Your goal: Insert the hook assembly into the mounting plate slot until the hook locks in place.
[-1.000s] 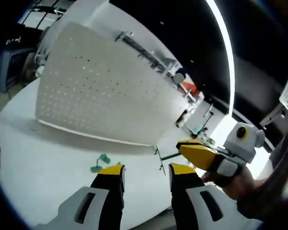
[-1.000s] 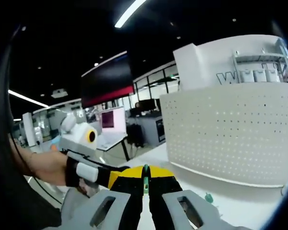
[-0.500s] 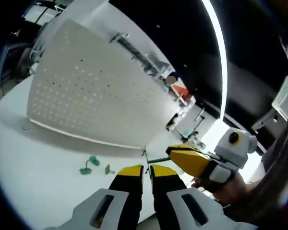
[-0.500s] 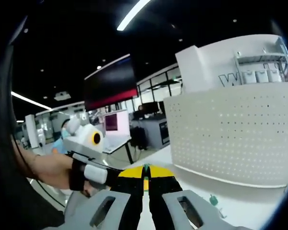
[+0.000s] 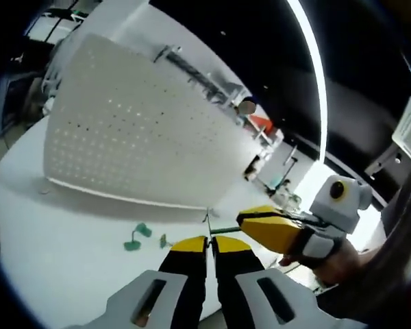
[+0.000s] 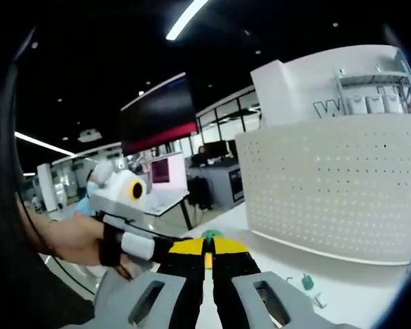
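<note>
Hook assembly (image 5: pixel 222 229), a thin green-and-wire piece, sat pinched between both grippers above the tabletop (image 5: pixel 68 233). In the left gripper view, the left gripper (image 5: pixel 209 242) had closed from wide open onto its wire end, meeting the right gripper (image 5: pixel 260 226); the perforated mounting plate (image 5: pixel 137 144) stood beyond, not yet reached. In the right gripper view, the right gripper (image 6: pixel 207 245) stayed clamped on the green part (image 6: pixel 208 235).

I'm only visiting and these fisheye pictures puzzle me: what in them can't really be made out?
- Hook, left gripper view: a thin rod, its ends hidden between both grippers' fingers.
- Green pieces on the table, same view: too small to identify.
- Green bit, right gripper view: mostly hidden behind the shut fingers.
- Pegboard, right gripper view: its right side cut off by the edge.
</note>
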`<state>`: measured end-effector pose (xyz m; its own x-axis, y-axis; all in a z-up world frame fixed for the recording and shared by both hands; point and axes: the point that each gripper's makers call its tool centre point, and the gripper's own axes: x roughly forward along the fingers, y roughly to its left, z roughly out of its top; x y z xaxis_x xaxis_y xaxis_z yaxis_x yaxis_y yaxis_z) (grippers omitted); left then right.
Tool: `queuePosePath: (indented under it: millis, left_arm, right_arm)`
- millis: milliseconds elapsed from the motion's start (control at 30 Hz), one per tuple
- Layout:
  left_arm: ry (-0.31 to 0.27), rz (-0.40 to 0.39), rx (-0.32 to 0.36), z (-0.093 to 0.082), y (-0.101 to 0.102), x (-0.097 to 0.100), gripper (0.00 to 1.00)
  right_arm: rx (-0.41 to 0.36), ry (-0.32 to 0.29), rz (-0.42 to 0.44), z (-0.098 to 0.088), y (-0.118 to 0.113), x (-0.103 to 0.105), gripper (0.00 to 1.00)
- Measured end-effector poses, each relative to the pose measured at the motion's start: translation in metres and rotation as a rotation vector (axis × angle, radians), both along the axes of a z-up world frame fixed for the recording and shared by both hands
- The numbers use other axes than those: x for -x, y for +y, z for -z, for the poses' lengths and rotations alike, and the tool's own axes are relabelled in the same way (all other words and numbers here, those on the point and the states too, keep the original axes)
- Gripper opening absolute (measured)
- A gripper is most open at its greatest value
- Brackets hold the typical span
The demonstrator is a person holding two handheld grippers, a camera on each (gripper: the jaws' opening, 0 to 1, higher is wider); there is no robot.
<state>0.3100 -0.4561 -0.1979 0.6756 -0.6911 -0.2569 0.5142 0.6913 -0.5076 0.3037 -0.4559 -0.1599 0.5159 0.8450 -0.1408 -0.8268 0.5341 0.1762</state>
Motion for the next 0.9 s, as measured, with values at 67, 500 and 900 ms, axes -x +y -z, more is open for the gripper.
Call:
queuePosePath:
  millis: [67, 500, 900]
  left_arm:
    - [-0.03, 0.001, -0.062, 0.0, 0.0, -0.001, 0.02]
    - [-0.058, -0.024, -0.095, -0.005, 0.005, -0.004, 0.01]
    - [-0.075, -0.075, -0.176, -0.001, 0.021, -0.01, 0.01]
  right_arm:
    - [0.0, 0.012, 0.002, 0.001, 0.0, -0.001, 0.01]
    - [-0.015, 0.072, -0.008, 0.005, 0.003, 0.001, 0.06]
    - [-0.032, 0.083, 0.004, 0.002, -0.001, 0.001, 0.06]
